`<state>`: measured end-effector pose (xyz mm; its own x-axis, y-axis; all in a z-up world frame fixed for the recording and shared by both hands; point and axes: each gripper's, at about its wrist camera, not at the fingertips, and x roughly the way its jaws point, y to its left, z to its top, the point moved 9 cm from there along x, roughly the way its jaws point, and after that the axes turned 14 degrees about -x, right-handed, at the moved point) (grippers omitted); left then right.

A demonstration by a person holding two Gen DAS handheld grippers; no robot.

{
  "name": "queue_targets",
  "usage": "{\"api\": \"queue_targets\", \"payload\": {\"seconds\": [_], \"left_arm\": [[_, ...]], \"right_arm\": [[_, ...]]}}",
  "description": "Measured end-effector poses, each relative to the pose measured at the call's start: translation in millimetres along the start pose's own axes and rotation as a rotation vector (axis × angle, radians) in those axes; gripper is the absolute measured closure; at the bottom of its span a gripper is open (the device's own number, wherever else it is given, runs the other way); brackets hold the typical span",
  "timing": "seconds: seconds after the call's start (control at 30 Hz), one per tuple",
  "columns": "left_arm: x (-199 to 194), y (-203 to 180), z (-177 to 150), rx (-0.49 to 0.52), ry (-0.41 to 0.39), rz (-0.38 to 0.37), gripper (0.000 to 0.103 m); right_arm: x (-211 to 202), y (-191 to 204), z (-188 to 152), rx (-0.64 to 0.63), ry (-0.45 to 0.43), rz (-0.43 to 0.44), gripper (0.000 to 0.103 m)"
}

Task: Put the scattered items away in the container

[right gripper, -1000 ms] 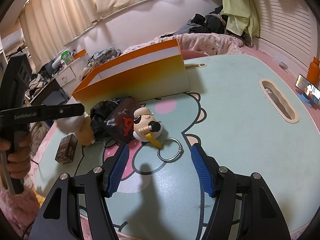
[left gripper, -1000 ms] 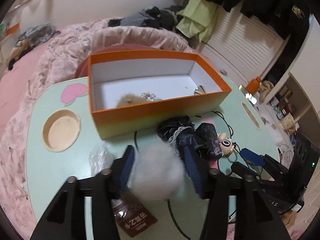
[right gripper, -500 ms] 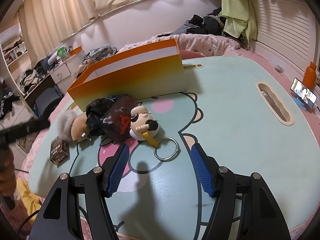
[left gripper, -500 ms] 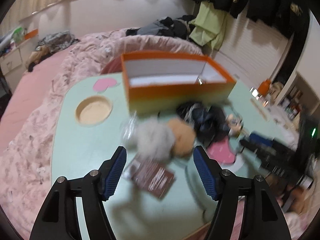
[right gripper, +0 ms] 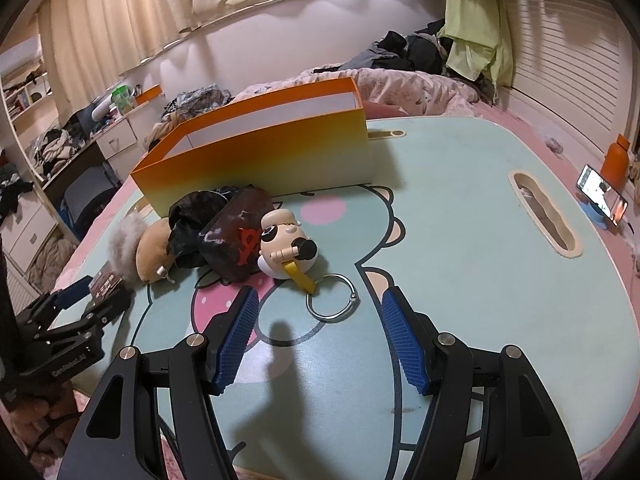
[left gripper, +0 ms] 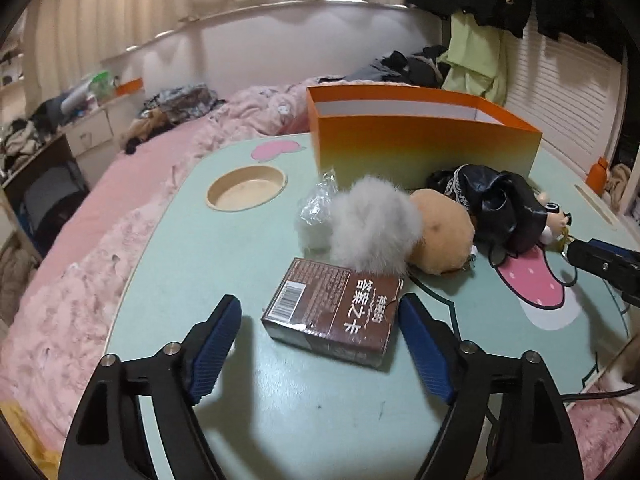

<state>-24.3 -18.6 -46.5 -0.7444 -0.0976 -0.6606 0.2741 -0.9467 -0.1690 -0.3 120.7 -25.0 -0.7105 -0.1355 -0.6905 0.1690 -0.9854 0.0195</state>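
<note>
- While its jaws are opening, the left claw [left gripper: 320, 344] hangs low over the mint-green table [left gripper: 192, 264] with a brown card box [left gripper: 334, 312] lying between its blue pads [left gripper: 214, 346]; neither pad presses on the box.
- Just beyond the box sit a grey fluffy pompom [left gripper: 374, 228] and a tan plush ball [left gripper: 440, 236], touching each other, with a crumpled clear wrapper [left gripper: 316, 208] beside the pompom.
- A black cloth bundle [right gripper: 224, 232] and a small figure keychain [right gripper: 286, 250] lie next to them, all close in front of the orange container [right gripper: 256, 156].
- The right claw [right gripper: 316, 344] is partly open and holds nothing; the keychain's metal ring [right gripper: 332, 298] lies on the table just ahead of its fingertips.
</note>
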Motion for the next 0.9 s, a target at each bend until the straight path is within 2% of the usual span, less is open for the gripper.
{"api": "queue_targets", "payload": {"seconds": [0.13, 0.47, 0.63, 0.77, 0.9], "left_arm": [[0, -3, 1, 0.02, -0.019, 0.016, 0.017], [-2, -3, 0, 0.01, -0.032, 0.021, 0.017], [-10, -5, 3, -0.012, -0.058, -0.024, 0.017], [-13, -10, 2, -0.012, -0.029, -0.064, 0.017], [-22, -11, 10, -0.028, -0.048, -0.086, 0.017]], "right_arm": [[2, -1, 0, 0.0, 0.002, 0.0, 0.038], [3, 0, -1, 0.0, 0.006, -0.005, 0.038], [2, 0, 0, -0.001, 0.004, -0.007, 0.038], [-2, 1, 5, -0.013, -0.02, -0.022, 0.038], [-9, 4, 18, -0.051, -0.049, -0.046, 0.038]]}}
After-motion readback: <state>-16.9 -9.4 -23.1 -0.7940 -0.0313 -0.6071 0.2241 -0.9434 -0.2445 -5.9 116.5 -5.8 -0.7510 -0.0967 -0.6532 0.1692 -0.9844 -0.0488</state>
